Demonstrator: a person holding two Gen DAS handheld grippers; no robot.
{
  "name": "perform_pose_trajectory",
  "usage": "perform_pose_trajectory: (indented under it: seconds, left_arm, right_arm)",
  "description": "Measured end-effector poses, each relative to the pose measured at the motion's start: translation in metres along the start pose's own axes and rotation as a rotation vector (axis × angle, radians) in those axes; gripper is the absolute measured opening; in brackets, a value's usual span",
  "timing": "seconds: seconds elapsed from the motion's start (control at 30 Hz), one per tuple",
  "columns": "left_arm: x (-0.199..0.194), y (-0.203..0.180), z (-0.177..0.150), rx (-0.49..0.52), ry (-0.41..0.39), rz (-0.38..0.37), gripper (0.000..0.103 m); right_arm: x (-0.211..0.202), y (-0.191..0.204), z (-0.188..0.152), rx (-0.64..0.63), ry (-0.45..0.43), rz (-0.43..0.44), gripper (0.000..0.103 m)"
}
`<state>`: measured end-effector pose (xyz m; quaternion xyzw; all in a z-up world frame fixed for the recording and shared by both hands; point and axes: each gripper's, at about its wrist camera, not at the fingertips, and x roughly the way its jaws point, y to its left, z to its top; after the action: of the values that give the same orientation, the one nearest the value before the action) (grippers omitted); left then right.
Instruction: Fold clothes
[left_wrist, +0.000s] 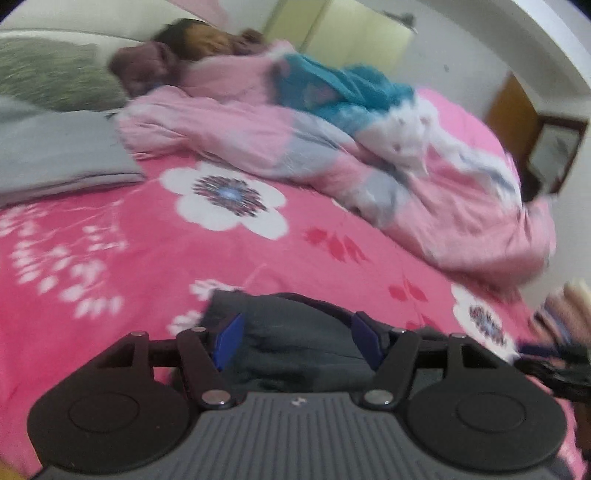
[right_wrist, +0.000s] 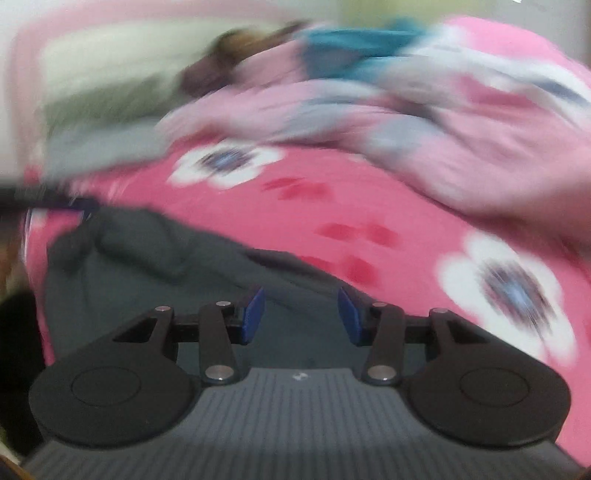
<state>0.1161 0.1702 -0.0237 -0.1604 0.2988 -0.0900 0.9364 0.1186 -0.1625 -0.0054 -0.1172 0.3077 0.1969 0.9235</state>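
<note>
**Both grippers open over a dark garment on the bed**

The left gripper (left_wrist: 297, 341) hangs above a dark grey garment (left_wrist: 291, 332) that lies bunched on the pink flowered bedsheet (left_wrist: 129, 258). Its blue fingers (left_wrist: 229, 341) stand well apart, and the cloth shows in the gap between them, but neither pad presses on it: the gripper is open and holds nothing.

The right gripper (right_wrist: 301, 315) is also open, its blue fingers (right_wrist: 253, 314) apart with the same garment (right_wrist: 147, 269) spread below and running off toward 10 o'clock. This view is heavily blurred, so finer detail is lost. At 9 o'clock a dark bar enters from the edge and ends just at the garment's far corner; it may be the other gripper, though the blur leaves that uncertain.

Beyond the garment, at 12 to 2 o'clock in the left view, a pink quilt (left_wrist: 258, 122) lies heaped across the bed with a teal cloth (left_wrist: 332, 92) on it. A person (left_wrist: 199, 40) lies under the quilt at 11 o'clock. A grey pillow (left_wrist: 55, 155) sits at 9 o'clock.
</note>
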Motion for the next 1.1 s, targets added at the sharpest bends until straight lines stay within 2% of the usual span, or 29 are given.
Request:
perform_pose_trajectory:
  seconds: [0.13, 0.27, 0.33, 0.4, 0.43, 0.5, 0.6, 0.9, 1.1]
  left_arm:
    - [0.024, -0.001, -0.002, 0.038, 0.043, 0.027, 0.065]
    - [0.031, 0.007, -0.006, 0.031, 0.053, 0.029, 0.064]
    - [0.033, 0.01, -0.007, 0.027, 0.051, 0.038, 0.064]
    - [0.034, 0.012, -0.008, 0.023, 0.047, 0.041, 0.064]
    - [0.034, 0.012, -0.008, 0.021, 0.045, 0.042, 0.064]
    - [0.035, 0.012, -0.009, 0.024, 0.041, 0.05, 0.064]
    - [0.035, 0.01, -0.01, 0.036, 0.031, 0.066, 0.064]
    - [0.032, 0.007, 0.0, 0.041, -0.006, 0.082, 0.064]
    - [0.045, 0.007, 0.001, 0.046, 0.011, 0.123, 0.064]
  right_arm:
    - [0.061, 0.006, 0.022, -0.142, 0.085, 0.074, 0.042]
    - [0.09, 0.017, 0.024, -0.25, 0.158, 0.117, 0.042]
    - [0.097, 0.018, 0.021, -0.273, 0.18, 0.134, 0.037]
    - [0.099, 0.02, 0.017, -0.286, 0.195, 0.15, 0.029]
    - [0.1, 0.021, 0.016, -0.29, 0.194, 0.151, 0.027]
    - [0.099, 0.024, 0.014, -0.301, 0.19, 0.149, 0.007]
    - [0.09, 0.03, 0.01, -0.339, 0.165, 0.125, 0.0]
    - [0.066, 0.028, 0.031, -0.356, 0.051, 0.008, 0.0]
    - [0.093, 0.023, 0.029, -0.351, 0.069, -0.018, 0.0]
